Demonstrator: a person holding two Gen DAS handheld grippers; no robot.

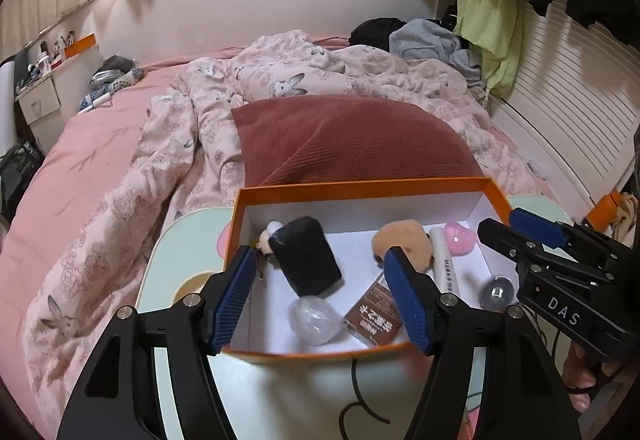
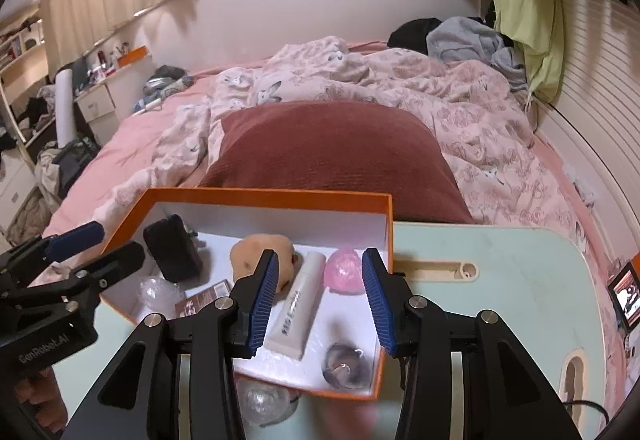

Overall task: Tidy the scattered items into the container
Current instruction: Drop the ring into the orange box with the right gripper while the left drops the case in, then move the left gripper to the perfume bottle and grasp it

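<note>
An orange box (image 1: 360, 187) (image 2: 264, 195) with a white inside stands on a pale green lap table (image 2: 500, 280). It holds a black case (image 1: 308, 260) (image 2: 172, 252), a tan plush (image 1: 404, 238) (image 2: 248, 256), a white tube (image 2: 298, 304), a pink ball (image 2: 344, 272), a brown packet (image 1: 374, 314), a clear ball (image 1: 316, 320) and a dark capsule ball (image 2: 346, 364). My left gripper (image 1: 320, 254) (image 2: 108, 242) hangs open over the box's left half, holding nothing. My right gripper (image 2: 320, 256) (image 1: 508, 226) is open above the tube and pink ball, also without a load. Another clear ball (image 2: 262, 400) lies outside the box's front wall.
A red-brown cushion (image 1: 352, 139) lies right behind the box on a pink bed with a rumpled rabbit-print quilt (image 1: 192, 127). Clothes (image 2: 460, 35) pile up at the far right. A black cable (image 1: 360, 400) crosses the table's near side. A small lit screen (image 2: 624, 296) sits at the right.
</note>
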